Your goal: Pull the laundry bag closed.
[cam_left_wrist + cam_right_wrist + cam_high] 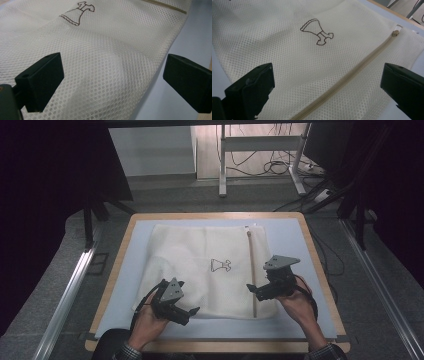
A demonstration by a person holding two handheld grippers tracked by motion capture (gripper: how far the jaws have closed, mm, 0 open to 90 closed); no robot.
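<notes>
You've got a white mesh laundry bag [210,270] lying flat on the pale blue mat [295,245], roughly centred, w/ its near edge close to your hands. Both tools are spread wide and gripping nothing: the left gripper [187,312] sits at the bag's near-left corner, the right gripper [253,289] hovers over the near end of the zipper [251,270]. My read is you're setting up to pin the bag and work the zip, so bring the left down on the corner first, pinching fabric only, so the bag can't slide on the mat. Then take the right up along the zip toward the puller [396,32] at the far end; approach square to the seam, since mesh snags easily and a skewed bite will likely grab netting instead of the tab. Keep tension low, pull along the zip line, not across. As for views: the high view gives you overall layout, bag vs mat vs wooden table rim [125,245], but the puller is too small to make out there. The right gripper view shows the tan tape and the puller clearly, plus the dress logo [317,32]. The left gripper view shows a soft hump in the mesh [117,62] b/w its jaws and the bag's edge against the mat.
</notes>
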